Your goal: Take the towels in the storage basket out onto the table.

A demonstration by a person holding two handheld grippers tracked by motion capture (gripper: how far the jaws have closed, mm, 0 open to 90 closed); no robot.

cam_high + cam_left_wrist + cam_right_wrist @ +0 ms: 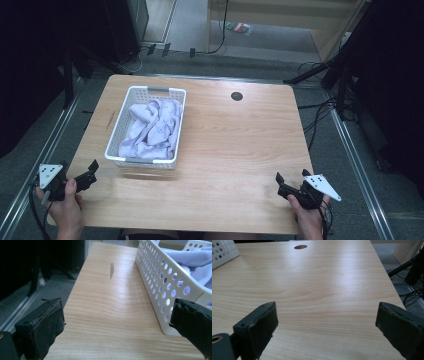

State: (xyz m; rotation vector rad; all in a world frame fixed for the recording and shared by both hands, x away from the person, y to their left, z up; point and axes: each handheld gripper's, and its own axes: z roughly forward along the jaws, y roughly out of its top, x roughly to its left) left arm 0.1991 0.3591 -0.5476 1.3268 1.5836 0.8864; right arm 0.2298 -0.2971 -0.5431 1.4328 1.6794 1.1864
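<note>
High view: a white basket [114, 134] stands at the counter's [235, 150] far left, with lavender cloth [152, 127] bundled inside. The left tool [80, 176] rests at the near left corner, just short of the basket; the right tool [290, 184] sits at the near right, well apart from it. Both have jaws spread wide with nothing between them. This looks like the opening step, nothing grasped yet. Next, probably, the left tool must reach forward over the rim and pinch a fold of cloth.
</note>
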